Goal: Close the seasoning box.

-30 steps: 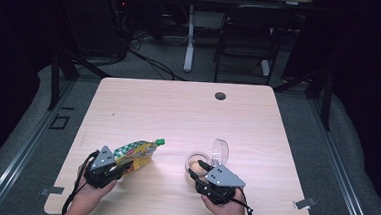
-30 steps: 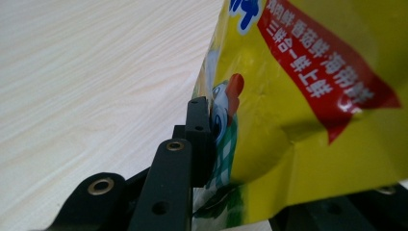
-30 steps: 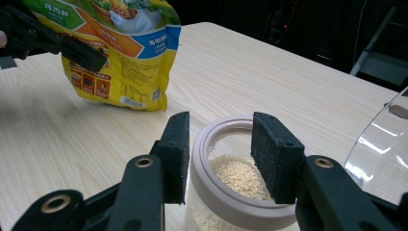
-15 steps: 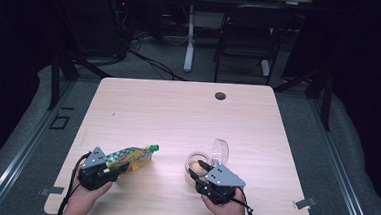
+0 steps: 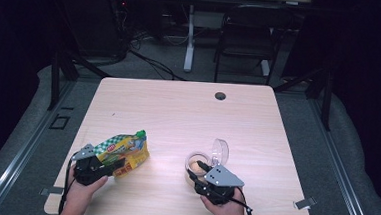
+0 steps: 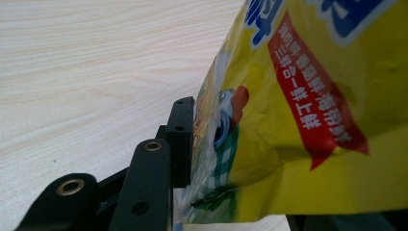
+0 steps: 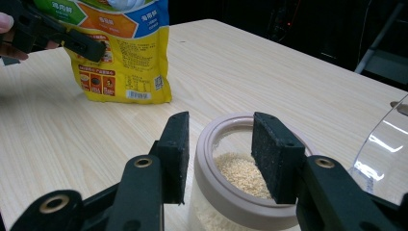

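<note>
A yellow snack bag [image 5: 124,151] with a green checked top hangs just above the near left of the table, and my left gripper [image 5: 106,163] is shut on it. In the left gripper view the bag [image 6: 308,110] presses against one black jaw; the other jaw is hidden behind it. A small open jar [image 5: 197,164] of pale grains stands at the near right. My right gripper [image 5: 198,174] is shut on the jar [image 7: 240,202], with a jaw at either side of the rim. The bag [image 7: 120,57] hangs to the left, apart from the jar.
A clear lid [image 5: 220,150] rests just behind the jar, also seen as the curved clear lid [image 7: 385,144] at the right edge. A dark grommet hole [image 5: 220,96] sits in the far table edge. A chair [image 5: 247,38] and desk legs stand beyond the table [image 5: 178,112].
My left gripper has drawn slightly left and toward the near edge with the bag, which now stands more upright. The right gripper and the jar have not moved.
</note>
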`<act>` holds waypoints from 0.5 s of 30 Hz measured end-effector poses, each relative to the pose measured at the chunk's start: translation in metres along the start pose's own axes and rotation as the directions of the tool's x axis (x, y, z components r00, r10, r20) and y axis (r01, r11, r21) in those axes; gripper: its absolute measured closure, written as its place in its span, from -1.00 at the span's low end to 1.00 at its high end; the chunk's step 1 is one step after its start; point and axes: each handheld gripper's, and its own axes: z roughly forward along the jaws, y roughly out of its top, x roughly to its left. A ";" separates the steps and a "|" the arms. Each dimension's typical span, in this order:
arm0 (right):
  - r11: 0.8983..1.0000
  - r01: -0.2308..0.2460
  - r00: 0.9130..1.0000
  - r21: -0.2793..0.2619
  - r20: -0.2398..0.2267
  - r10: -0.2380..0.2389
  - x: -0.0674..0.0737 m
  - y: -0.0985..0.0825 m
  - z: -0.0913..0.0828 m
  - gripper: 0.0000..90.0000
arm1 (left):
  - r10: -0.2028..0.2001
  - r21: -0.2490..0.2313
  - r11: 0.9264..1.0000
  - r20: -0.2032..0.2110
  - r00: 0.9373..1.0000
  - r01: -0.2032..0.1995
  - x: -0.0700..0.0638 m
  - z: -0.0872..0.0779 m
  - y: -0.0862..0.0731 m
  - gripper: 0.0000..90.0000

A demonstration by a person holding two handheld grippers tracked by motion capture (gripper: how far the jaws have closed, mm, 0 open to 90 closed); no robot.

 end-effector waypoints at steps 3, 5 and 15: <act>1.000 -0.002 1.000 0.001 -0.001 0.002 0.000 0.000 0.000 0.28 | 0.002 -0.001 1.000 -0.004 1.000 -0.002 0.000 -0.001 0.000 0.43; 1.000 -0.001 1.000 0.001 -0.001 0.001 0.000 0.000 0.000 0.28 | 0.003 -0.003 1.000 -0.007 1.000 -0.003 -0.001 -0.002 -0.001 0.37; 1.000 -0.002 1.000 0.004 0.000 0.002 -0.001 -0.001 0.000 0.27 | 0.001 -0.041 0.999 -0.025 1.000 -0.002 -0.001 -0.010 -0.003 0.05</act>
